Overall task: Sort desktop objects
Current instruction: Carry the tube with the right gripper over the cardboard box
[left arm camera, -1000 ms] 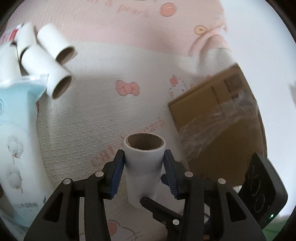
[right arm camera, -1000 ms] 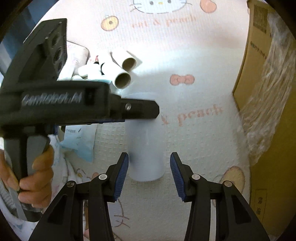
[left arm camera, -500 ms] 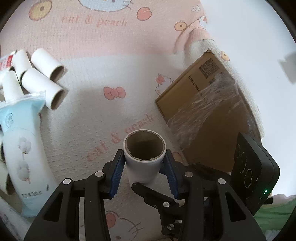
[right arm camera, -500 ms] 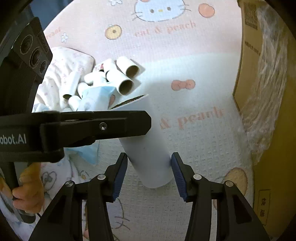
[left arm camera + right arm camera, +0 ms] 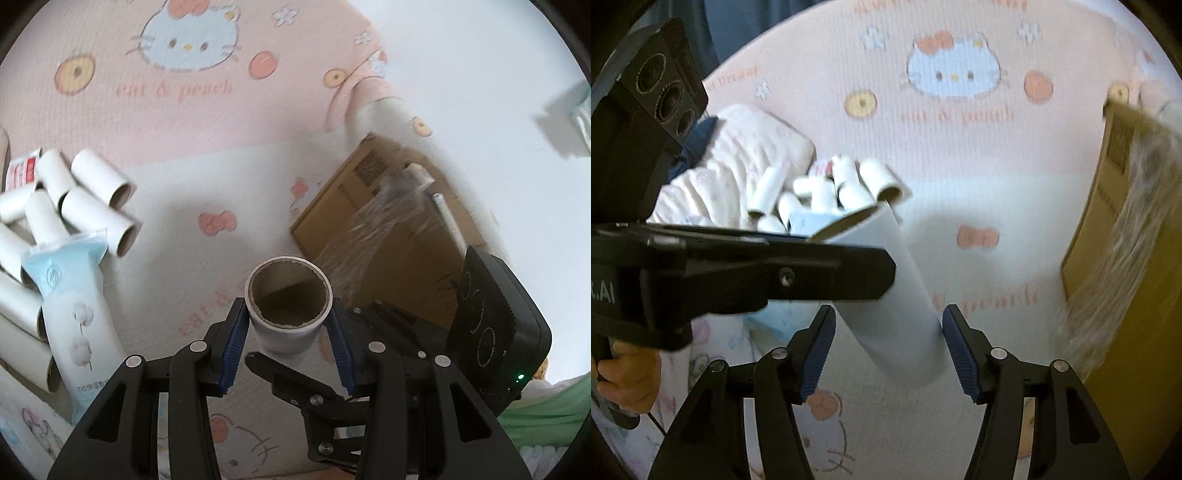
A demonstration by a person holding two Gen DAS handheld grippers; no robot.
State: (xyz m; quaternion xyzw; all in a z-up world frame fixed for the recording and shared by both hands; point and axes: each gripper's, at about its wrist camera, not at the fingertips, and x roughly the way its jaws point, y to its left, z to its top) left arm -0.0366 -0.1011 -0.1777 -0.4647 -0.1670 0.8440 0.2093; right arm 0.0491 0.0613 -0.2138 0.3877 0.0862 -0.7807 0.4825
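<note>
My left gripper (image 5: 288,343) is shut on a large white cardboard tube (image 5: 290,317), held up off the pink cartoon-print blanket (image 5: 207,122) with its open end facing the camera. In the right wrist view the same tube (image 5: 897,295) hangs tilted between the blue pads of my right gripper (image 5: 890,350), which is open; its lower end is close to the right pad. The left gripper's black body (image 5: 746,277) crosses that view from the left.
A pile of small white tubes (image 5: 81,206) and a light-blue wipes pack (image 5: 74,295) lie at the left. A brown cardboard box (image 5: 388,236) with plastic film stands at the right, also in the right wrist view (image 5: 1126,258). A quilted pillow (image 5: 731,166) lies at the back left.
The left gripper has lifted the large tube higher above the blanket and tilted it. The right gripper's jaws have opened wider around the tube's lower end.
</note>
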